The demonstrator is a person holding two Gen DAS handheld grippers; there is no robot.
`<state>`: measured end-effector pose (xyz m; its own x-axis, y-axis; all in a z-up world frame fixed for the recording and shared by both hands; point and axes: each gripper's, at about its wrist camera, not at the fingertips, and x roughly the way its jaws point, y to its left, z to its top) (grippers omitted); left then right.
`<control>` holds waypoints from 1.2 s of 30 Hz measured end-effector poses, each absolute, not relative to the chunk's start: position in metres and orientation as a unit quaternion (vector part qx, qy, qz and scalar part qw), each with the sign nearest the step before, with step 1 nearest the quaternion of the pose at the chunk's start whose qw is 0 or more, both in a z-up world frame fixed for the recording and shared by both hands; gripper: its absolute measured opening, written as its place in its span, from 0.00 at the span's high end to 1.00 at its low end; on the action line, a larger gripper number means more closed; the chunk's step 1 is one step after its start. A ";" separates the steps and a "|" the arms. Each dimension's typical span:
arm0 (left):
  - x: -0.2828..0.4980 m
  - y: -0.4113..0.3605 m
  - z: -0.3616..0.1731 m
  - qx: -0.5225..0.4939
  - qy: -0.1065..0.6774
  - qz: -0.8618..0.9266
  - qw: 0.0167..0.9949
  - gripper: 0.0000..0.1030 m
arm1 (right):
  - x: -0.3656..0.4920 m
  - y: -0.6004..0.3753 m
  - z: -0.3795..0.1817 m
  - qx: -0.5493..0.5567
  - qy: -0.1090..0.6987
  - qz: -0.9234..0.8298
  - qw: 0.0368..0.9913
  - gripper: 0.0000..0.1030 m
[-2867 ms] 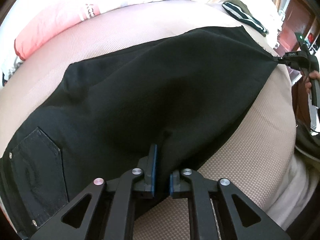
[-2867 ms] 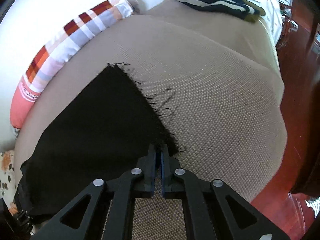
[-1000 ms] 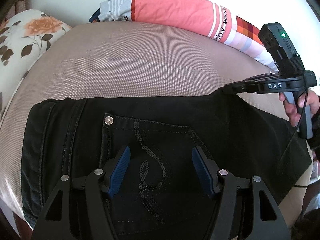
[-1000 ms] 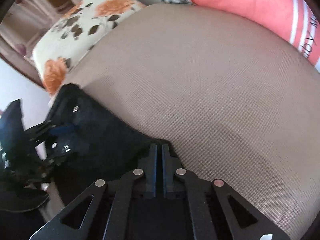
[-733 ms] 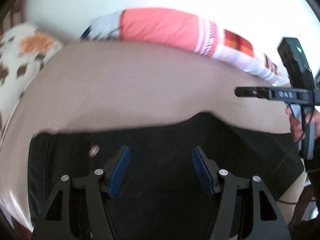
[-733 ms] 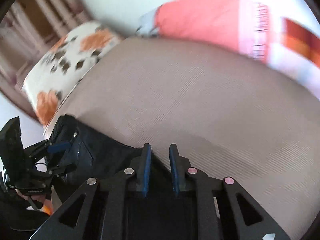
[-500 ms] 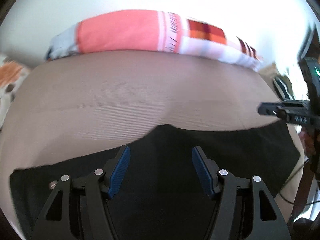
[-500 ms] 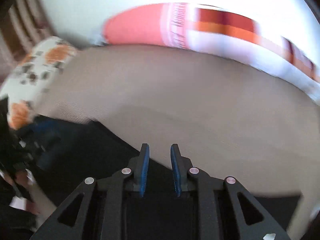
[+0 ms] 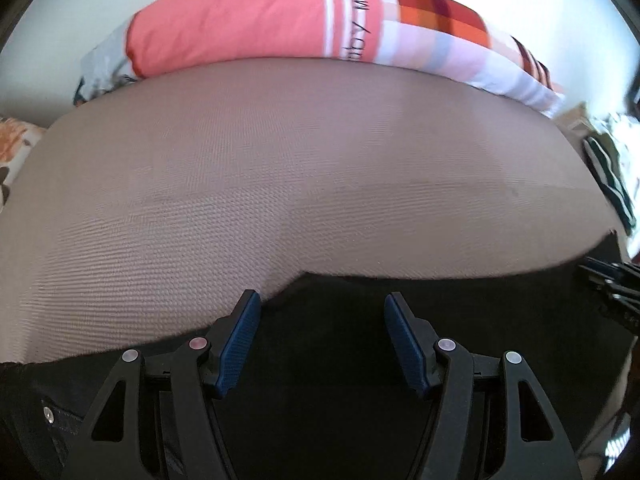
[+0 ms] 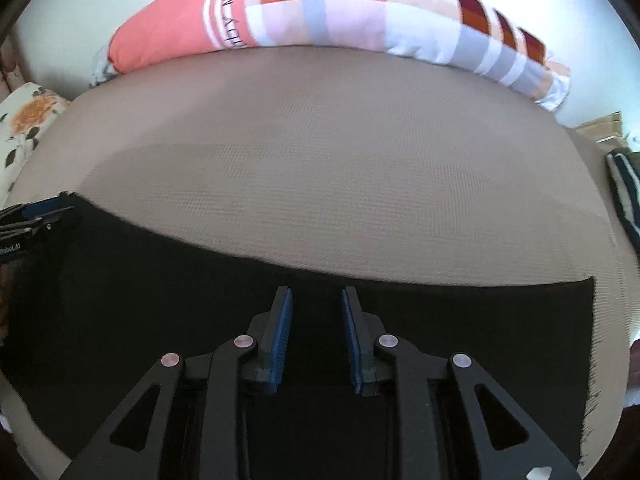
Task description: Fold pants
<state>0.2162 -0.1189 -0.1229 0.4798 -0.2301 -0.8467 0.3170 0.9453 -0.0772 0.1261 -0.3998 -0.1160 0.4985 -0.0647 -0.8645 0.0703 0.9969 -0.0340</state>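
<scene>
Grippers first: we see the left gripper (image 9: 322, 332), a black two-finger tool with blue ribbed pads, held low over the black denim pants (image 9: 340, 360), pointing toward the far edge of the cushion, its fingers spread wide with nothing between them. The right gripper (image 10: 316, 330), of the same build, sits over the same cloth and faces the same way; its fingers stand apart with a narrower gap and grip nothing.

The pants lie flat along the near part of the beige woven seat cushion (image 9: 280, 184). In the right wrist view we make out the frayed cut edge of the cloth (image 10: 588, 360) at the right side. In the left wrist view a metal rivet (image 9: 48, 411) shows at the lower left.

Behind the cushion lies the long coral, white and checked bolster pillow (image 10: 304, 12), against a white wall. A floral cushion (image 10: 28, 120) sits at the far left, and a dark striped garment (image 10: 624, 196) at the right rim is cut off.

Each tool appears only partly at the edge of the other's view, blurred. The near part of the pants is hidden under the gripper bodies.
</scene>
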 end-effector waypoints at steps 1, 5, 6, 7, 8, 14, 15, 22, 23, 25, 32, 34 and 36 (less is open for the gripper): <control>0.219 -0.119 -0.124 0.044 0.487 -0.157 0.858 0.37 | 0.127 -0.406 -0.116 0.006 0.497 -0.043 0.866 0.80; 0.223 -0.120 -0.125 0.045 0.492 -0.149 0.857 0.37 | 0.134 -0.431 -0.116 0.053 0.503 -0.028 0.862 0.80; 0.222 -0.120 -0.123 0.047 0.492 -0.146 0.857 0.37 | 0.133 -0.432 -0.116 0.055 0.505 -0.028 0.861 0.78; 0.220 -0.120 -0.121 0.048 0.492 -0.142 0.858 0.37 | 0.131 -0.436 -0.111 0.066 0.502 -0.023 0.862 0.74; 0.216 -0.120 -0.116 0.047 0.488 -0.141 0.860 0.37 | 0.128 -0.440 -0.108 0.076 0.497 -0.021 0.864 0.72; 0.176 -0.123 -0.099 0.051 0.481 -0.176 0.857 0.37 | 0.086 -0.498 -0.078 0.170 0.470 0.018 0.866 0.71; 0.168 -0.126 -0.098 0.051 0.485 -0.184 0.853 0.37 | 0.076 -0.517 -0.077 0.183 0.474 0.016 0.862 0.71; 0.128 -0.144 -0.096 0.036 0.505 -0.218 0.834 0.37 | 0.029 -0.612 -0.089 0.254 0.497 -0.034 0.829 0.68; 0.125 -0.146 -0.096 0.034 0.507 -0.221 0.833 0.37 | 0.022 -0.625 -0.092 0.266 0.499 -0.037 0.824 0.68; 0.118 -0.150 -0.099 0.028 0.513 -0.223 0.828 0.37 | 0.014 -0.643 -0.096 0.287 0.501 -0.036 0.816 0.68; 0.113 -0.154 -0.110 0.017 0.530 -0.208 0.822 0.37 | -0.002 -0.678 -0.114 0.333 0.502 -0.014 0.798 0.69; 0.113 -0.154 -0.114 0.017 0.536 -0.202 0.820 0.37 | -0.001 -0.682 -0.118 0.327 0.510 -0.012 0.795 0.69; 0.113 -0.154 -0.118 0.017 0.541 -0.196 0.818 0.37 | -0.001 -0.686 -0.123 0.327 0.518 -0.001 0.790 0.69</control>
<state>0.1128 -0.1544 -0.1181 0.3375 -0.3019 -0.8916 0.3377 0.9230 -0.1846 -0.0012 -0.6858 -0.1229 0.4629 0.3378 -0.8195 0.3397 0.7863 0.5160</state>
